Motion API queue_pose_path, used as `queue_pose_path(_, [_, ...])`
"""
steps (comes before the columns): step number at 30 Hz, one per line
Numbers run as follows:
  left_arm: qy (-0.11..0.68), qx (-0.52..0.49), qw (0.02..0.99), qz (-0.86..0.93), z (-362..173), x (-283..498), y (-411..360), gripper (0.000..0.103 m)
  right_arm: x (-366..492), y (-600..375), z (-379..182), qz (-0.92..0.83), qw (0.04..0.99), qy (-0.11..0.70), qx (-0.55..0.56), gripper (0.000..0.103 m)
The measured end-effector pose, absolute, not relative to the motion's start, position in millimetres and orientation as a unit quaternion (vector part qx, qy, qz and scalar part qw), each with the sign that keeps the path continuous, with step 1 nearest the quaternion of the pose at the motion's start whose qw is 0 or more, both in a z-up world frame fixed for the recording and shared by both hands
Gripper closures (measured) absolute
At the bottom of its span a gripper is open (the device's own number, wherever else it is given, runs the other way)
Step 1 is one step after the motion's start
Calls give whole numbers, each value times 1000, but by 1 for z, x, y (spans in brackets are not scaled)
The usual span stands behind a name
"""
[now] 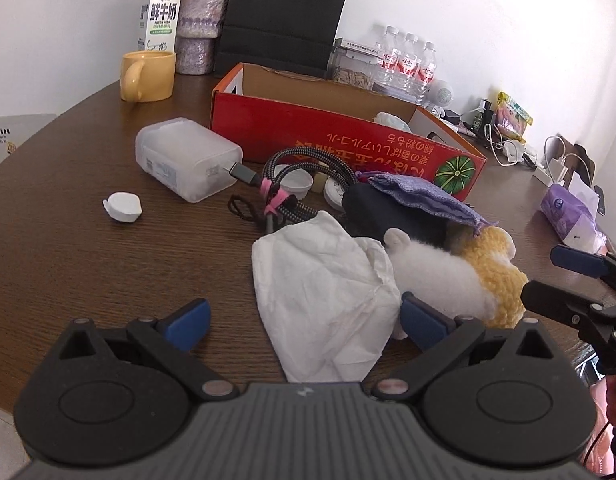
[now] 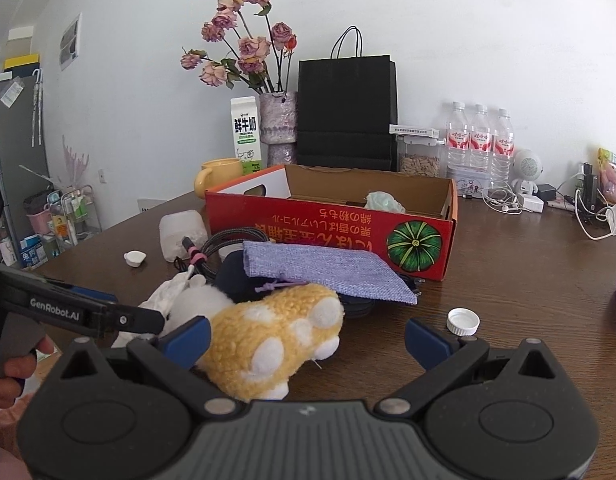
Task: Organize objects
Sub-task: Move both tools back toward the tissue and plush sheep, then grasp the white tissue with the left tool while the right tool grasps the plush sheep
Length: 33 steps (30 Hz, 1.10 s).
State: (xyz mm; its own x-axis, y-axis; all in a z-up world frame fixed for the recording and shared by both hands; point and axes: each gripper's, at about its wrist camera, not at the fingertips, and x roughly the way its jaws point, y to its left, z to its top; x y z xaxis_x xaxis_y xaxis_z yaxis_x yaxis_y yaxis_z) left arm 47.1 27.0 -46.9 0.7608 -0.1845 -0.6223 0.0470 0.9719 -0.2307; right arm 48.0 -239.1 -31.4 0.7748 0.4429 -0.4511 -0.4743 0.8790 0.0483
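Note:
A crumpled white tissue lies on the brown table between the open jaws of my left gripper. Beside it lies a yellow and white plush toy, which also shows in the right wrist view. My right gripper is open around the plush's lower part. A purple cloth pouch rests on a dark object behind the plush. An open red cardboard box stands behind them, holding a pale crumpled item. The right gripper also shows at the right edge of the left wrist view.
A translucent plastic container, a braided cable coil, a small white cap and a bottle cap lie on the table. A yellow mug, milk carton, vase, black bag and water bottles stand at the back.

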Motion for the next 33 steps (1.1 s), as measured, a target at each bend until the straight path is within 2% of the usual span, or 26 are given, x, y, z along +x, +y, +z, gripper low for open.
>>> queue_pose_path(2, [340, -103, 932, -68, -48, 46, 28, 1, 50, -241, -34, 255, 939, 231, -32, 0])
queue_pose_path(4, [339, -101, 932, -77, -47, 44, 28, 9, 53, -242, -37, 267, 935, 232, -32, 0])
queue_pose_path(7, [340, -94, 932, -85, -46, 42, 27, 26, 60, -246, -41, 285, 929, 234, -35, 0])
queue_pose_path(8, [341, -85, 933, -81, -46, 40, 26, 35, 62, -247, -42, 295, 926, 232, -35, 0])
queue_pose_path(19, [351, 23, 935, -48, -47, 24, 24, 37, 80, -236, -46, 391, 886, 223, -108, 0])
queue_pose_path(23, [352, 30, 934, -46, -46, 24, 26, 35, 88, -227, -48, 405, 878, 229, -115, 0])
queue_pose_path(25, [345, 30, 937, -40, -44, 23, 28, 29, 90, -225, -49, 410, 875, 232, -115, 0])
queue_pose_path(27, [335, 27, 941, -32, -41, 24, 29, 7, 91, -222, -51, 410, 874, 233, -118, 0])
queue_pose_path(28, [331, 27, 943, -23, -40, 24, 29, 3, 91, -221, -52, 410, 874, 233, -117, 0])
queue_pose_path(33, [337, 20, 941, 17, -41, 31, 29, 0, 90, -219, -54, 405, 878, 231, -112, 0])
